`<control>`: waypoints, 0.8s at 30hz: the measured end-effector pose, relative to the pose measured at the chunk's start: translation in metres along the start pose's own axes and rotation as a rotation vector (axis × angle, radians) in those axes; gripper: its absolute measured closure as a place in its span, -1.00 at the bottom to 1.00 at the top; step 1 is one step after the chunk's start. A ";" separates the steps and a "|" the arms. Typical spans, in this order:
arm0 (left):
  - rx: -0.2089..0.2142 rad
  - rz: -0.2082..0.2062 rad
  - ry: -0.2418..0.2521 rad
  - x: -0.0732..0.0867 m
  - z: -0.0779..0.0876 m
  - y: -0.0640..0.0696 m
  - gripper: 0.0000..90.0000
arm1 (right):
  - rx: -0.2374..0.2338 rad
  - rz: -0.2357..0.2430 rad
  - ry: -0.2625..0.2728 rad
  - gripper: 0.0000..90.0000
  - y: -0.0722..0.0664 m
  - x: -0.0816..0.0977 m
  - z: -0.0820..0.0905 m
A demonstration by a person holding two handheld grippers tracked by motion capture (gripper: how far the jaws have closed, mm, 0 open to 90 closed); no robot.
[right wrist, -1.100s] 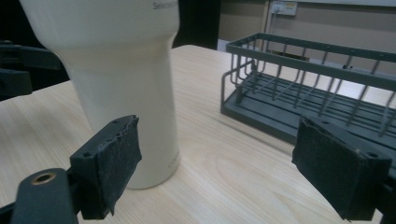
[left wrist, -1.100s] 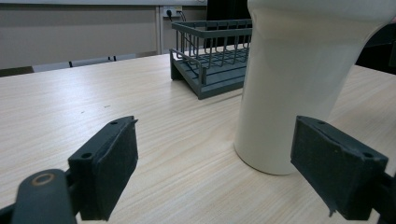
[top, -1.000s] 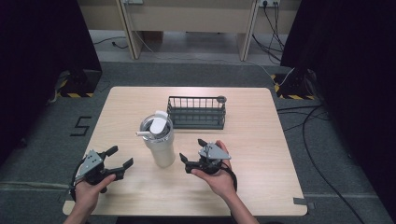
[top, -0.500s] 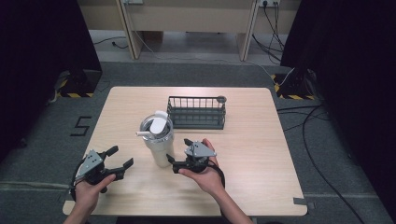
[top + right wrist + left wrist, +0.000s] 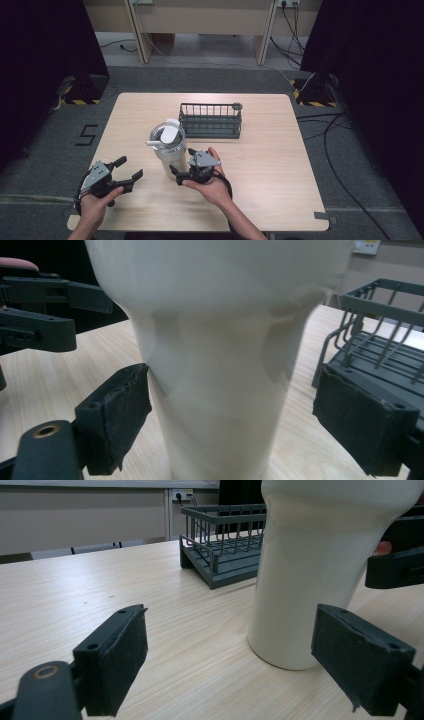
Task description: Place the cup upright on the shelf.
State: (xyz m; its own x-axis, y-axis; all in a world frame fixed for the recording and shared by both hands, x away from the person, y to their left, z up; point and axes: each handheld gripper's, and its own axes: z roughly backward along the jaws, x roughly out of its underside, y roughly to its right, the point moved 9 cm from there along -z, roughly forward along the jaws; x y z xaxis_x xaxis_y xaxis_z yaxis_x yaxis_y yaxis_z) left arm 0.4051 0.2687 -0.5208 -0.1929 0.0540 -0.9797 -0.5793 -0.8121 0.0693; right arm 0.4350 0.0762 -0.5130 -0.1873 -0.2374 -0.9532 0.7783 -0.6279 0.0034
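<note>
The right gripper (image 5: 181, 172) sits low over the table (image 5: 280, 165), held in the person's right hand (image 5: 212, 182). Its two jaws are spread wide apart and reach around the lower, narrow part of a cream-coloured tumbler (image 5: 169, 150). In the right gripper view, the tumbler (image 5: 220, 355) stands between the jaws. The left pad (image 5: 122, 410) looks to be right at the cup's wall, though whether it actually touches is hard to tell; the right pad stands clear of it.

The tumbler is upright near the middle of the table, a little toward the person's side. It is wide at the top and tapers to a slimmer base. It has a lid and a white straw (image 5: 156, 142) pointing left.

The left gripper (image 5: 128, 173) rests near the front left corner of the table, in the person's left hand (image 5: 95, 207). Its jaws are also wide apart and hold nothing. It points toward the tumbler from the left, well apart from it.

Behind the tumbler, toward the far edge, sits a dark wire rack (image 5: 210, 121). It is close to the cup but not touching it.
</note>
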 end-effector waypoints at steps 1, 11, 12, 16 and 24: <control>0.000 0.000 0.000 0.000 0.000 0.000 -0.68 | -0.003 -0.003 0.000 -0.67 -0.001 0.000 -0.002; 0.004 0.002 0.002 0.000 0.000 0.000 -0.68 | -0.006 0.003 0.001 -0.78 -0.004 -0.002 -0.023; 0.004 0.002 0.002 -0.001 0.000 0.000 -0.68 | -0.006 0.000 0.001 -0.79 -0.004 -0.001 -0.024; 0.007 0.001 0.003 -0.001 0.000 0.000 -0.68 | 0.002 0.008 0.004 -0.83 -0.004 -0.001 -0.030; 0.009 0.005 0.006 -0.001 0.001 0.000 -0.68 | 0.030 -0.015 0.042 -0.81 -0.005 0.000 -0.040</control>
State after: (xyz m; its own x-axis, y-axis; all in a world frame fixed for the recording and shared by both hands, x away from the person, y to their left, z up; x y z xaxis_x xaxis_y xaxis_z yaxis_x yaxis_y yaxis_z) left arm 0.4046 0.2689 -0.5196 -0.1910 0.0470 -0.9805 -0.5857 -0.8070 0.0754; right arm 0.4551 0.1084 -0.5255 -0.1733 -0.1970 -0.9650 0.7574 -0.6530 -0.0027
